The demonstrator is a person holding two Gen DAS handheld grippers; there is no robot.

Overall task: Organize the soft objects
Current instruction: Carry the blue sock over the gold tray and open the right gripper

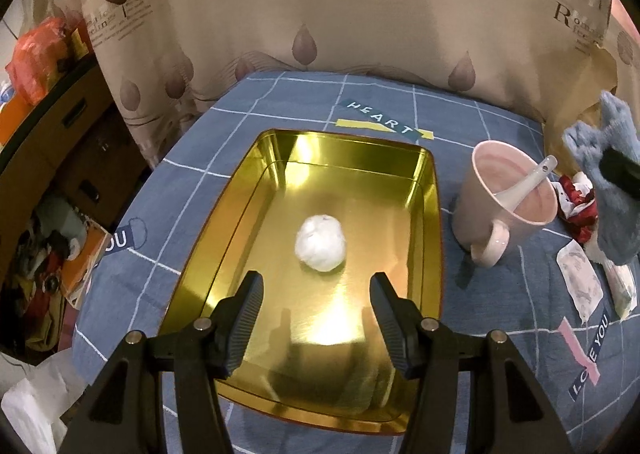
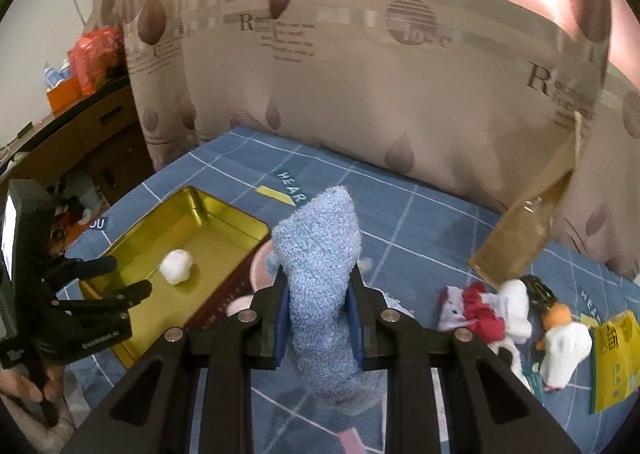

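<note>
Fingers (image 2: 358, 282) of right gripper (image 2: 318, 294) pinch blue sock (image 2: 320, 254), tin tray (image 2: 224, 210) lies left; left gripper (image 1: 316, 294) spread over tray, empty.

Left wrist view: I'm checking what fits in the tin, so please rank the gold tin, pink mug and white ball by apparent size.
1. gold tin, clearly largest.
2. pink mug.
3. white ball, smallest, lying inside the tin.

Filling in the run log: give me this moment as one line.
right tongs: shut on fluffy blue sock | left tongs: open above gold metal tray | white cotton ball: in tray
</note>
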